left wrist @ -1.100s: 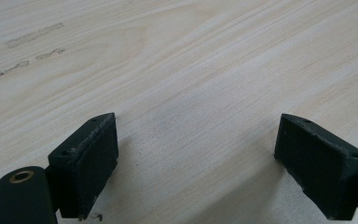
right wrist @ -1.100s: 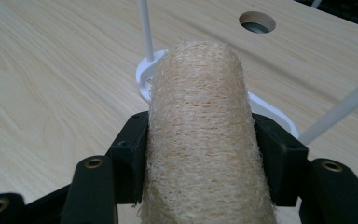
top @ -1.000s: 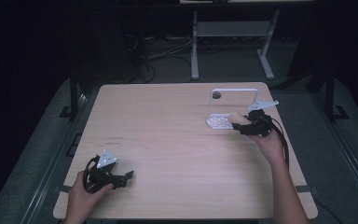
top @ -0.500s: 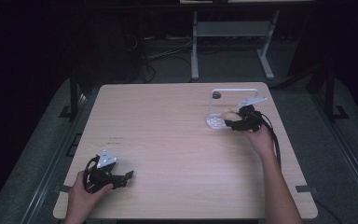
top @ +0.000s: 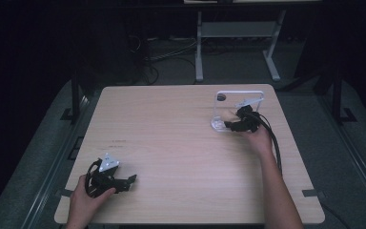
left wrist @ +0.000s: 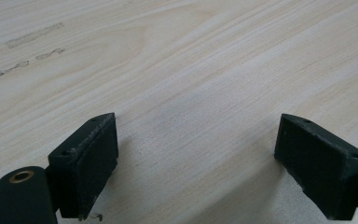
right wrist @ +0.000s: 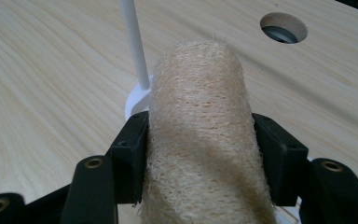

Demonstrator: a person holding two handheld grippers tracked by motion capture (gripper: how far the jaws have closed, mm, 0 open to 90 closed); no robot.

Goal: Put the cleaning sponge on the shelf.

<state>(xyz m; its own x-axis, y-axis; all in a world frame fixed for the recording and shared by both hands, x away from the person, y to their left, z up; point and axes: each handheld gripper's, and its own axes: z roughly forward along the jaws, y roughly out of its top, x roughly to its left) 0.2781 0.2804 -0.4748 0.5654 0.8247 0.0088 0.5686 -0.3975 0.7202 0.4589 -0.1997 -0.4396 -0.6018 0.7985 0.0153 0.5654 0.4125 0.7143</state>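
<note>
A white wire stand (top: 238,109) is seen near the far right corner of the bench (top: 181,143), beside a round hole (right wrist: 283,27). A rough fibrous sponge roll (right wrist: 205,135) is clamped between the right gripper (top: 233,125) jaws, just before the stand's thin post (right wrist: 135,46). The left gripper (top: 124,182) is rested near the front left edge, jaws wide apart on nothing, with bare wood ahead.

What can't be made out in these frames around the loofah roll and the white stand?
- Loofah roll: near end cut off by the bottom edge of the right gripper view; small and mostly behind the right gripper in the high view.
- White stand: its base mostly behind the roll in the right gripper view.
- Left gripper: its body lies outside the left gripper view's edges.
</note>
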